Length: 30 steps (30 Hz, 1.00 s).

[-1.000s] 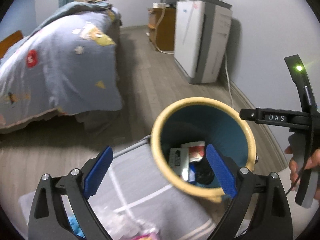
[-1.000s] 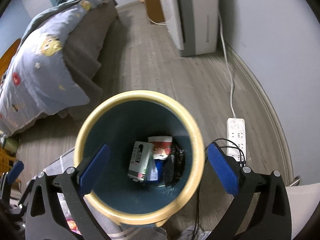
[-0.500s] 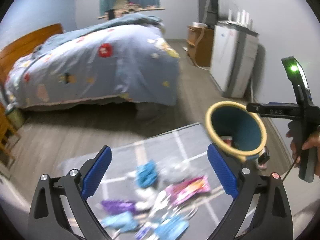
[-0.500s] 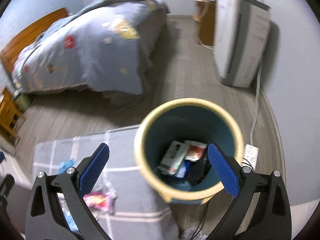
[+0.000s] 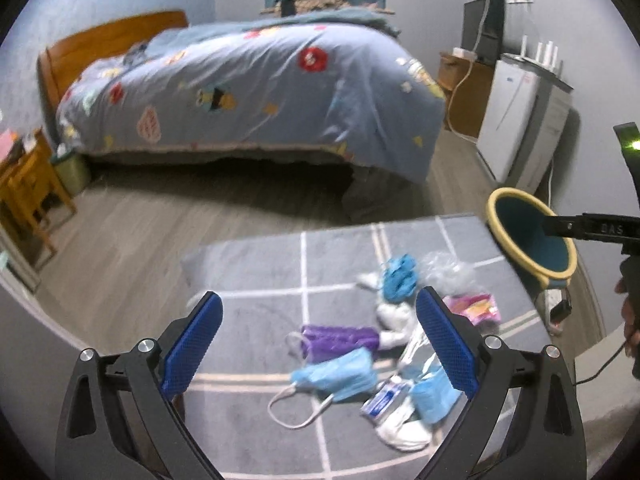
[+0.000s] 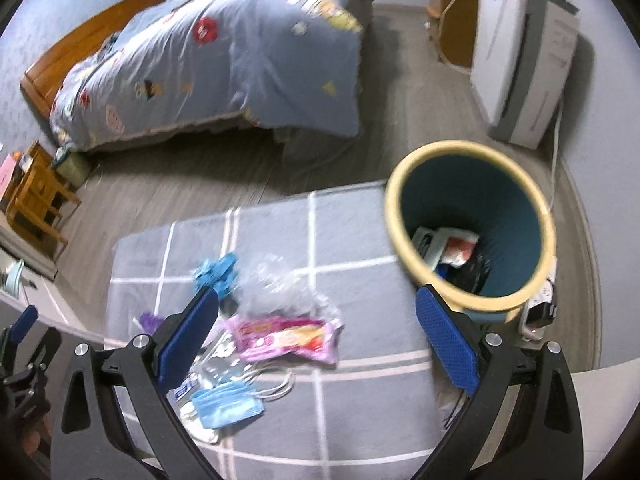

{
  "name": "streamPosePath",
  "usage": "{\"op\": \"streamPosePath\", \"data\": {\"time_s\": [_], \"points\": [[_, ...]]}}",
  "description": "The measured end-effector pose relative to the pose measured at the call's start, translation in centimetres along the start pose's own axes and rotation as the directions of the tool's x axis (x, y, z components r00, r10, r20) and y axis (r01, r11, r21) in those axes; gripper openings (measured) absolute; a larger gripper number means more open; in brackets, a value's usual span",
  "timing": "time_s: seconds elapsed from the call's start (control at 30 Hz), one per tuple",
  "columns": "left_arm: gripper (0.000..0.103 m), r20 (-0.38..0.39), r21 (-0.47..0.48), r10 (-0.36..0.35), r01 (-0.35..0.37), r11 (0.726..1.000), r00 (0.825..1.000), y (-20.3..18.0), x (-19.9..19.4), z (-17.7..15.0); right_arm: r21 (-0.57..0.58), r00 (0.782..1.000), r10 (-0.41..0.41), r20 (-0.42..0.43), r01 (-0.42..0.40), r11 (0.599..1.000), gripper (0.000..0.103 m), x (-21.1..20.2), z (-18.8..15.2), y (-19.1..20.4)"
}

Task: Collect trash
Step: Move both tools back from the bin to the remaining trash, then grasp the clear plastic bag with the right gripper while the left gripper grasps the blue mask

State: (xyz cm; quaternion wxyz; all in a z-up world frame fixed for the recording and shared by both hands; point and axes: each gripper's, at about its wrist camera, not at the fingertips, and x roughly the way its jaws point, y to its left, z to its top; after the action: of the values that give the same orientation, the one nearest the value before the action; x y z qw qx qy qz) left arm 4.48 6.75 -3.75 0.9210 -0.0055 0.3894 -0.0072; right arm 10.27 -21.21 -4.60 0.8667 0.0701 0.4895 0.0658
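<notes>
Left gripper fingers apart, empty, over grey checked mat | right gripper fingers apart, empty | litter heaped mid-mat: pale-blue pleated face mask, pink snack wrapper | yellow-rimmed teal bin beside mat's right edge | pinch mask body, not loops; lift clear, drop centrally.

Left wrist view: high above the grey rug, facing the bed; bin far right of its claw. Right wrist view: nearer, steeper, bin just beyond its right finger. Shared: rug, litter, bed, bin.
</notes>
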Motion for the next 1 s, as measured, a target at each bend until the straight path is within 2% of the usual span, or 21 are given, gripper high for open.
{"op": "streamPosePath", "data": {"time_s": [0.13,0.4,0.53,0.77,1.0], "points": [[0.096,-0.053,-0.032,-0.001,-0.001,0.999,0.999,1.5,1.9,-1.1,-0.019,0.999,-0.013,-0.031,0.013,1.0,0.097,1.9,0.1,2.1],[0.096,-0.182,0.033,0.004,0.002,0.999,0.983,1.7,5.7,-3.9,-0.019,0.994,-0.025,-0.106,0.023,1.0,0.097,6.5,0.5,4.2],[0.096,-0.225,0.062,-0.003,0.017,0.998,0.974,0.9,7.5,-4.7,-0.019,0.99,-0.033,-0.136,0.031,0.999,0.097,8.4,0.8,4.5],[0.096,-0.307,0.062,-0.032,0.054,0.997,0.951,-0.4,10.5,-6.2,-0.113,0.978,-0.091,-0.186,0.07,0.991,0.097,11.5,0.7,5.5],[0.096,-0.346,0.081,-0.048,0.081,0.993,0.937,-1.9,12.3,-6.9,-0.168,0.965,-0.115,-0.236,0.076,0.983,0.097,13.8,-0.2,5.4]]}}
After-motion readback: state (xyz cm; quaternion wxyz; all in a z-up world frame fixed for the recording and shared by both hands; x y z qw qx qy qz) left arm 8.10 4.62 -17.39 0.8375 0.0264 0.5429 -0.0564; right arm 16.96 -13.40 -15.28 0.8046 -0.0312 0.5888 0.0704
